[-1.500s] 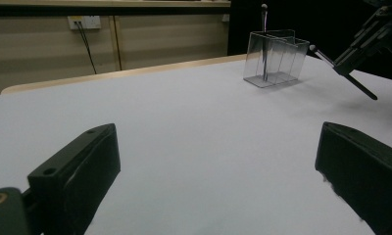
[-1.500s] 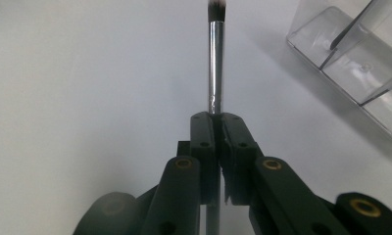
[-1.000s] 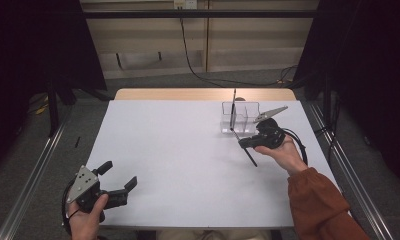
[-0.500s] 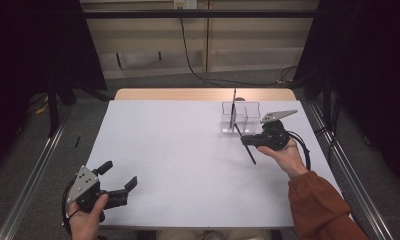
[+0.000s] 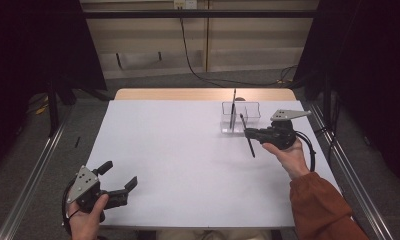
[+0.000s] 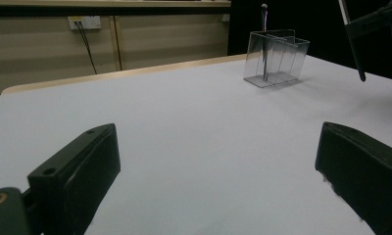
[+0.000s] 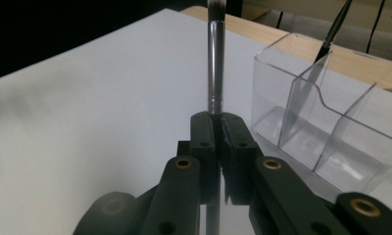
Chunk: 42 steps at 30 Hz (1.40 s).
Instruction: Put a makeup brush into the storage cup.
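Near the worktop's [image 5: 188,150] far right corner stands a clear organizer [image 5: 240,116] holding one brush [image 5: 233,107]. Beside it the right hand-held gripper [image 5: 249,132] clamps a dark brush [image 5: 247,136]. At the near left corner the left hand-held gripper [image 5: 119,182] is spread wide; beyond the white sheet runs a beige wall with cables [image 5: 188,45].

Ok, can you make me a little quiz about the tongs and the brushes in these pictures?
1. True or false: the left tongs are open and hold nothing.
2. What do the right tongs grip? A) a spoon B) a brush C) a cup
3. Fill in: another brush stands in the clear ____.

Key: 1 true; 2 B; 3 organiser.
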Motion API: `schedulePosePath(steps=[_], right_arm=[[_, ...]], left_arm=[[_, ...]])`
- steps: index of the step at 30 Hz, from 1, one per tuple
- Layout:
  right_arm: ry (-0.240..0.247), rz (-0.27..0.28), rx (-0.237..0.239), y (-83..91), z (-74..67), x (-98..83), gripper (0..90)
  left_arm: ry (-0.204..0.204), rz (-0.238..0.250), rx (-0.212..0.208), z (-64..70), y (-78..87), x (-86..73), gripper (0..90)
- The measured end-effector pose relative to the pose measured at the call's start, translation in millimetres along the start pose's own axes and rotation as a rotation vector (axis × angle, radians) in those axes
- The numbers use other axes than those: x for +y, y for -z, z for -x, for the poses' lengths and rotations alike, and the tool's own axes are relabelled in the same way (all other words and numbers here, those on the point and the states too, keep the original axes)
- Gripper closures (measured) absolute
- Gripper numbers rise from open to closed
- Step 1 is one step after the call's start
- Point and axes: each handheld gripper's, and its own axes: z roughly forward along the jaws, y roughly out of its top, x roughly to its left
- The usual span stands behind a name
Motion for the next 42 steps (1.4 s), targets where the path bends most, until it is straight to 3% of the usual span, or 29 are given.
schedulePosePath(steps=[13,24,38,42], right_arm=[[-0.039,0.108,0.013,11.5,1.5,-1.4,85.1],[-0.043,0.146,0.019,15.3,2.5,5.7,85.1],[-0.021,0.183,0.017,13.1,3.5,25.0,85.1],[0.004,0.188,0.020,10.6,2.5,33.9,85.1]], left_arm=[[-0.002,-0.001,-0.001,-0.1,0.2,-0.1,2.9],[0.003,-0.002,-0.004,0.1,-0.7,-0.4,2.9],[0.006,-0.003,-0.006,-0.3,-1.0,-0.5,2.8],[0.006,-0.003,-0.007,-0.4,-1.0,-0.5,2.8]])
